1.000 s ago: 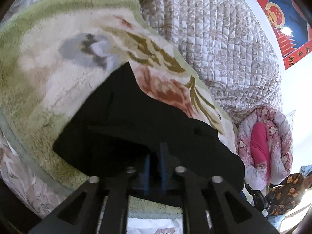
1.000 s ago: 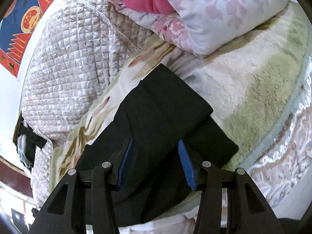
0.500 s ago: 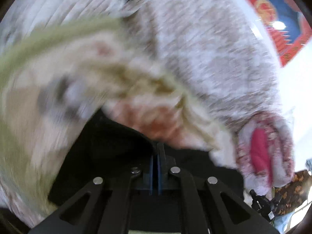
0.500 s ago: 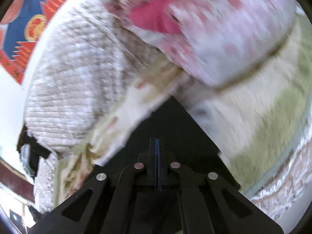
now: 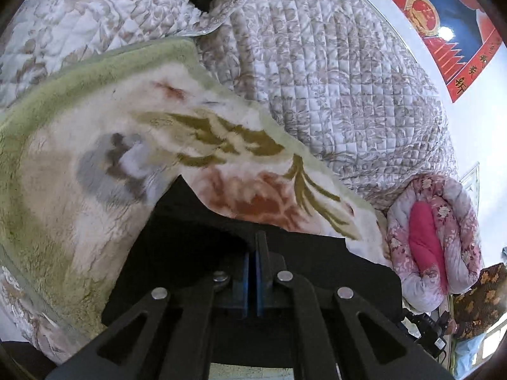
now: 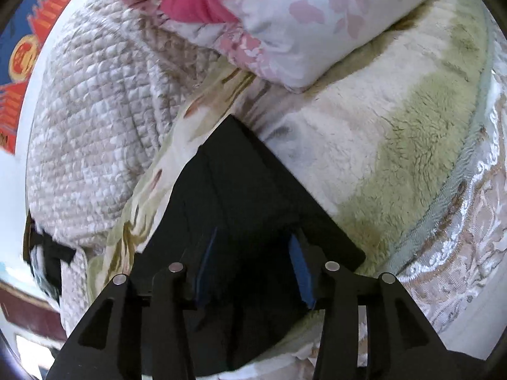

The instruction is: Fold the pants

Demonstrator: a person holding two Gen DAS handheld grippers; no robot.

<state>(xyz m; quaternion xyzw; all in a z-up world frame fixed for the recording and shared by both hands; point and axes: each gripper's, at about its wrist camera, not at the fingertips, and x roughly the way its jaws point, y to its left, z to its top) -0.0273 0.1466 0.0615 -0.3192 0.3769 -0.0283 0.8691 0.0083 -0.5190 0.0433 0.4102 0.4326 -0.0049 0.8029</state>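
The black pants point(image 5: 196, 231) lie folded on a fluffy cream and green blanket point(image 5: 63, 164). In the left wrist view my left gripper point(image 5: 252, 253) has its blue pads pressed together just over the black cloth; whether cloth is pinched between them is hidden. In the right wrist view the pants point(image 6: 240, 190) form a dark folded slab on the blanket point(image 6: 412, 120). My right gripper point(image 6: 253, 269) is open, its blue pads point(image 6: 301, 272) spread wide over the near end of the pants.
A grey quilted cover point(image 5: 332, 79) lies behind the blanket. A rolled pink floral duvet point(image 6: 301, 15) sits at the blanket's far end. A red and blue poster point(image 5: 443, 25) hangs on the wall. A dark garment point(image 6: 47, 253) lies at the left.
The left gripper closed and stays shut over the pants. The right gripper was open, shut half a second ago, and is open again now.
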